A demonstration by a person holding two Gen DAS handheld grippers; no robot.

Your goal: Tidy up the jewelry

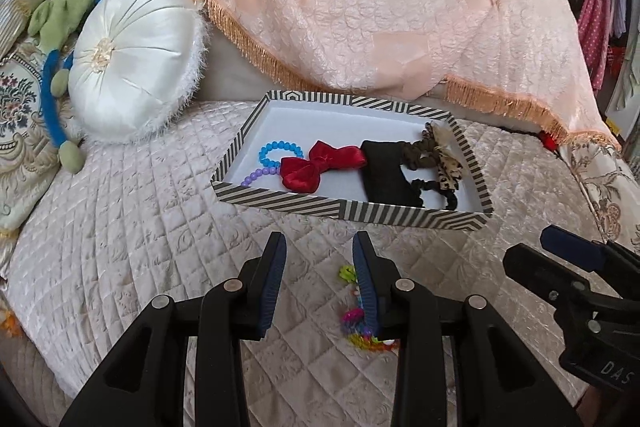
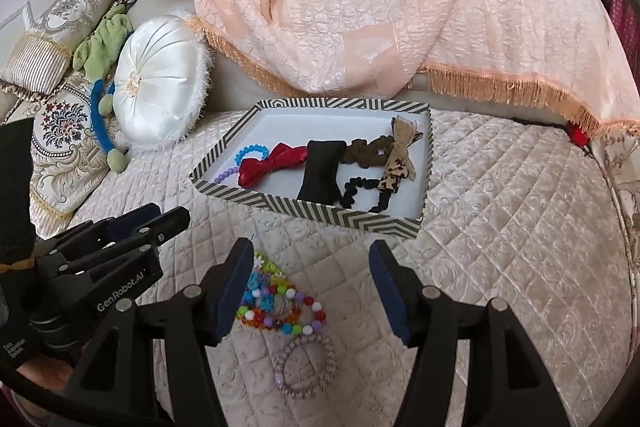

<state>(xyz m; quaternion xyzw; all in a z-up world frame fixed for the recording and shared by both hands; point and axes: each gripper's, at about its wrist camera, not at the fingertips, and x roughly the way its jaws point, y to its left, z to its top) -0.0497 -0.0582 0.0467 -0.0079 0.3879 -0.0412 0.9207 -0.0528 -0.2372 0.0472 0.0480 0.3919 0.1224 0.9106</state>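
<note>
A striped box lid tray (image 1: 352, 205) (image 2: 304, 207) lies on the quilted bed. It holds a blue bead bracelet (image 1: 276, 149), a red bow (image 1: 320, 163) (image 2: 272, 161), a black pouch (image 1: 386, 171) (image 2: 320, 171), scrunchies and a leopard bow (image 2: 400, 157). In front of the tray lie colourful bead bracelets (image 2: 280, 303) (image 1: 356, 319) and a pinkish braided bracelet (image 2: 304, 367). My left gripper (image 1: 320, 267) is open and empty, just left of the beads. My right gripper (image 2: 312, 279) is open and empty, above the beads.
A white round cushion (image 1: 136, 59) and patterned pillows (image 1: 20, 115) lie at the left. A peach fringed blanket (image 1: 400, 7) is heaped behind the tray. The right gripper also shows in the left wrist view (image 1: 568, 259).
</note>
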